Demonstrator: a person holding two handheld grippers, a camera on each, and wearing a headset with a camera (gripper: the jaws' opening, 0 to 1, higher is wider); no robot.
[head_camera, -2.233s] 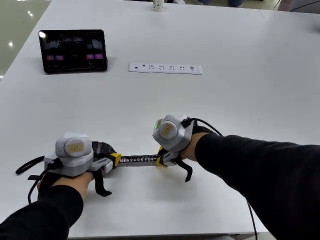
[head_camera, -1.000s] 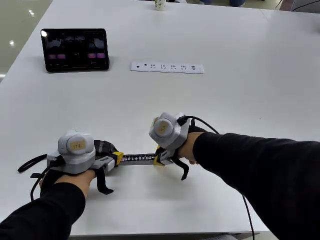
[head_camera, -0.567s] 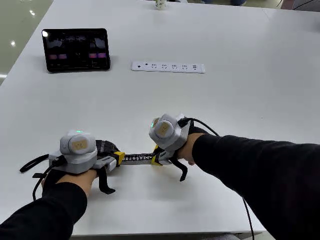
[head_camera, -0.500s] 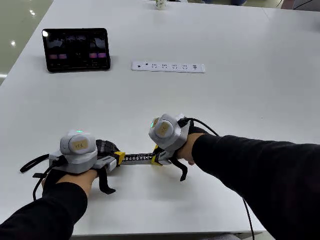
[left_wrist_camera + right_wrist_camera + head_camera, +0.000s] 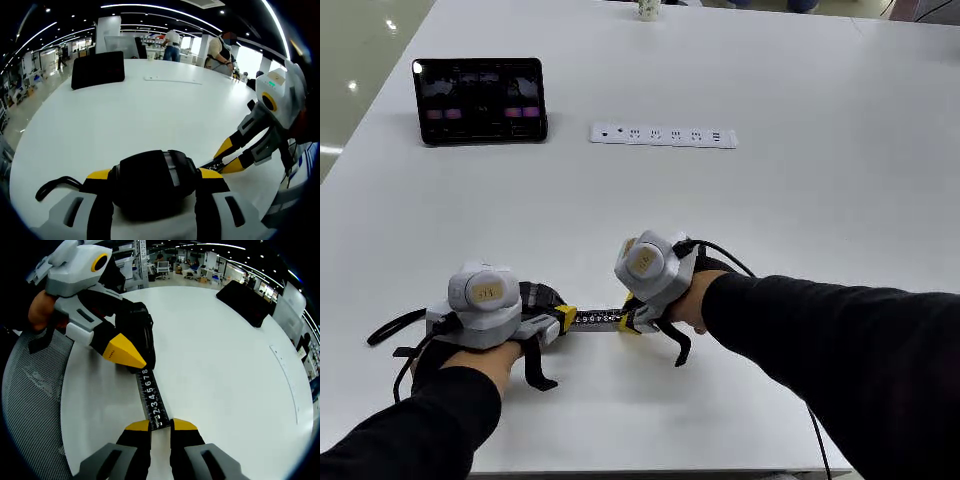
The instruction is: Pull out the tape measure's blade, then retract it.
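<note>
Both closed: left tongs (image 5: 154, 174) clamp the rigid tape measure case (image 5: 150, 192), right tongs (image 5: 160, 426) pinch the thin, likely springy blade (image 5: 150, 397) at its tip.

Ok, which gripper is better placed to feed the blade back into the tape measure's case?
Right, most likely. The right gripper is shut on the blade at its tip and can ride the short exposed length toward the case. The left gripper is clamped around the case and best steadies it.

Bright ceiling strip lights (image 5: 160, 7) cast soft shadows on white table (image 5: 800, 220); gripper views bend at edges.
</note>
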